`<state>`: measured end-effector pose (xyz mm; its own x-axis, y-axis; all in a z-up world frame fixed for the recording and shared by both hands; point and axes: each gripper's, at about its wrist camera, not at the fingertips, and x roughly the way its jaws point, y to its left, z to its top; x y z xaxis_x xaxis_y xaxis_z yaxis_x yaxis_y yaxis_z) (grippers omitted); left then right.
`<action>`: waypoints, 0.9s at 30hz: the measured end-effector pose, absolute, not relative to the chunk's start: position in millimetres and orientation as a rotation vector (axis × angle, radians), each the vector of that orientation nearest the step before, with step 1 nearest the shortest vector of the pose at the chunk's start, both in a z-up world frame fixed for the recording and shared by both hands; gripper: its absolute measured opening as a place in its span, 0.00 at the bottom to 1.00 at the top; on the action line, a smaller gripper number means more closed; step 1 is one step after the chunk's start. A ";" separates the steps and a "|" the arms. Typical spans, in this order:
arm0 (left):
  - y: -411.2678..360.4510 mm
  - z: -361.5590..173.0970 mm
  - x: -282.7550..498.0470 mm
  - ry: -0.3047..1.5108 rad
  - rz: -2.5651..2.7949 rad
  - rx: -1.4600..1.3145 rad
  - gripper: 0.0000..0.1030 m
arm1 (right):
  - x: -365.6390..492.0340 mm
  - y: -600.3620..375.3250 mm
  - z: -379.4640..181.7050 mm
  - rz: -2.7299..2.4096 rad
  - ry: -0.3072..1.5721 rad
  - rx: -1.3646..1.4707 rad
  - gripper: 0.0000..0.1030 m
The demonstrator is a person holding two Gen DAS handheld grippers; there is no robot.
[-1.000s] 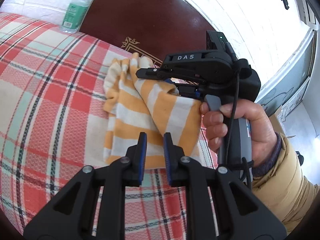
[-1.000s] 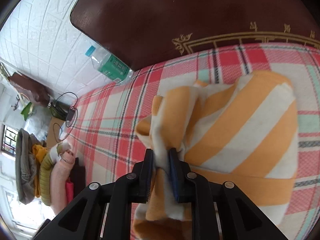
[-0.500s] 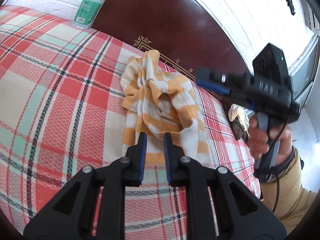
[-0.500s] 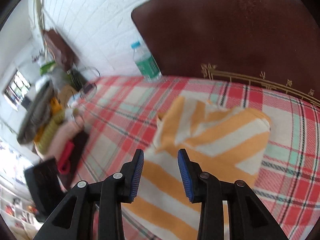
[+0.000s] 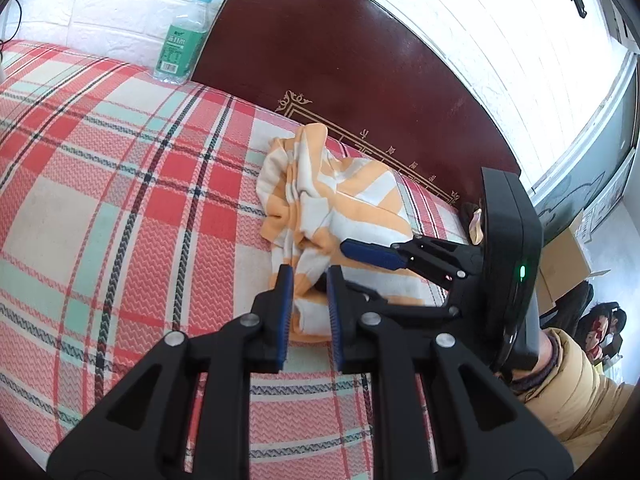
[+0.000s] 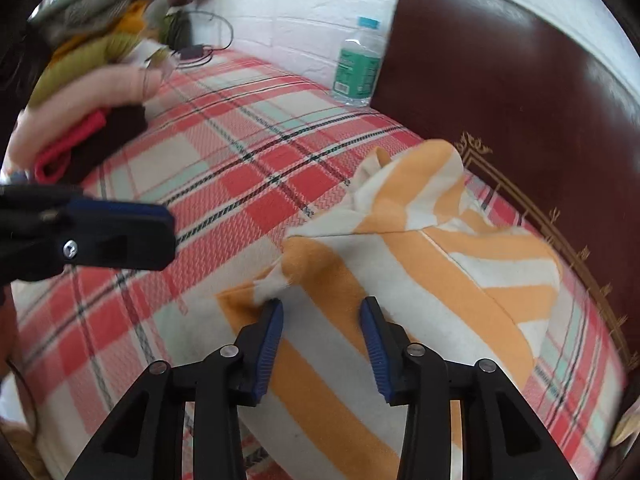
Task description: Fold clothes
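An orange-and-white striped garment (image 5: pixel 336 208) lies crumpled on the plaid bed cover (image 5: pixel 120 200), close to the dark red headboard (image 5: pixel 360 60). My left gripper (image 5: pixel 310 280) is open by a narrow gap, its tips at the garment's near edge, holding nothing. My right gripper (image 6: pixel 322 314) is open and empty, low over the garment (image 6: pixel 420 280). It also shows in the left wrist view (image 5: pixel 372 254), reaching in from the right over the cloth. The left gripper shows at the left edge of the right wrist view (image 6: pixel 120 234).
A water bottle (image 5: pixel 182 40) stands by the white brick wall at the head of the bed. A pile of folded clothes (image 6: pixel 88 92) lies at the far side of the bed. Cardboard boxes (image 5: pixel 568 264) stand on the floor to the right.
The right gripper let go of the garment a second ago and opened wide. The garment dropped onto the bed. The right gripper has come back low over the cloth, and the left gripper has moved closer.
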<state>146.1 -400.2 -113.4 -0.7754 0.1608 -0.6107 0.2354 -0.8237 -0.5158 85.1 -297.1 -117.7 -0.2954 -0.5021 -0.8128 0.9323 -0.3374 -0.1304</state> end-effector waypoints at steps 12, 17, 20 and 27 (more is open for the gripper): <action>-388.3 -120.3 111.3 0.849 -2.745 1.133 0.33 | 18.1 -219.9 -87.7 -1.859 0.291 0.995 0.45; -390.3 -135.7 97.7 0.841 -2.695 1.197 0.33 | -9.8 -221.2 -96.0 -1.910 0.242 1.055 0.45; -391.7 -148.3 91.7 0.844 -2.656 1.249 0.33 | -14.3 -232.1 -106.3 -1.909 0.277 1.078 0.46; -398.0 -158.5 91.0 0.891 -2.637 1.300 0.33 | -30.6 -212.1 -95.8 -1.881 0.163 1.082 0.52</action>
